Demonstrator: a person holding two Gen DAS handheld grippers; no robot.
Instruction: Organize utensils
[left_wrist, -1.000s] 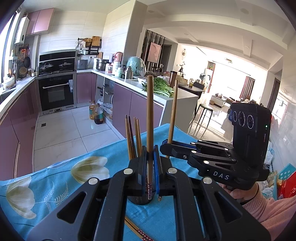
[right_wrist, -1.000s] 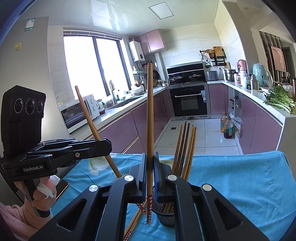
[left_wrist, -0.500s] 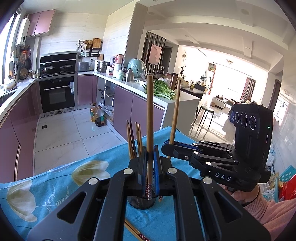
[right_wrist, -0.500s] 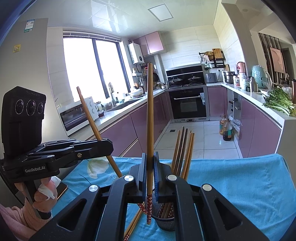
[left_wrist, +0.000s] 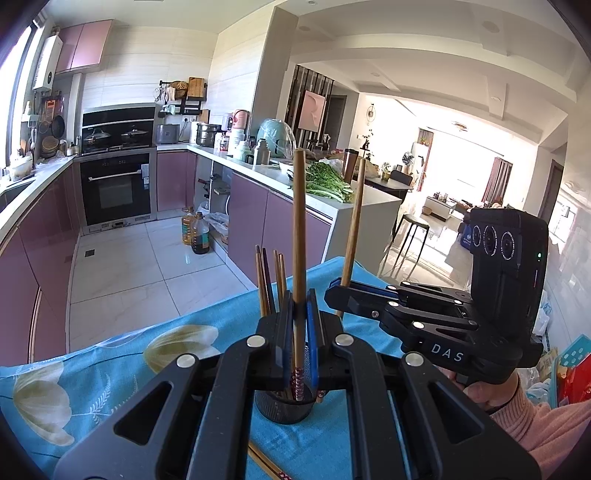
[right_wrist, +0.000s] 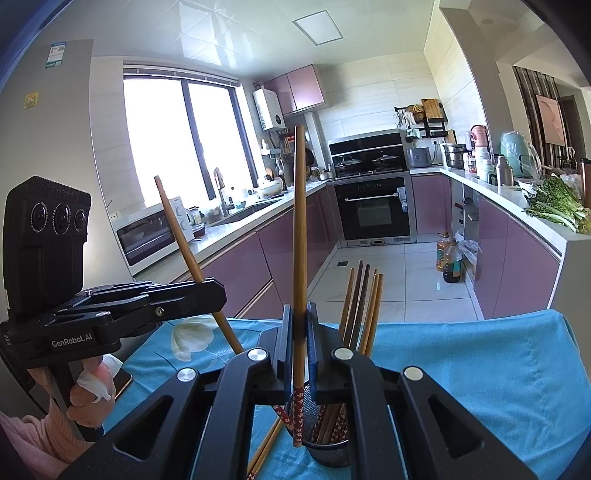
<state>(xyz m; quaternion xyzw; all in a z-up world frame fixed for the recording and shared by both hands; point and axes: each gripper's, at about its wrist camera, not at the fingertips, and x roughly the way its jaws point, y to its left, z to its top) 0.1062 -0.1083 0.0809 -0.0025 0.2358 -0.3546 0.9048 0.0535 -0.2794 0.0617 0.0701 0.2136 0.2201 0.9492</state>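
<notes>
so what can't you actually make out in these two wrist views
- Left wrist view: the base of the black mesh chopstick holder is hidden behind the left gripper.
- Right wrist view: loose wooden chopsticks on the blue tablecloth run off the frame's bottom edge; how many cannot be told.

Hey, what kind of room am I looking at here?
A home kitchen, most likely. There is a built-in oven under a stove with lidded pots, a sink below the window, and leafy greens on the counter. It opens onto a bright living room.
</notes>
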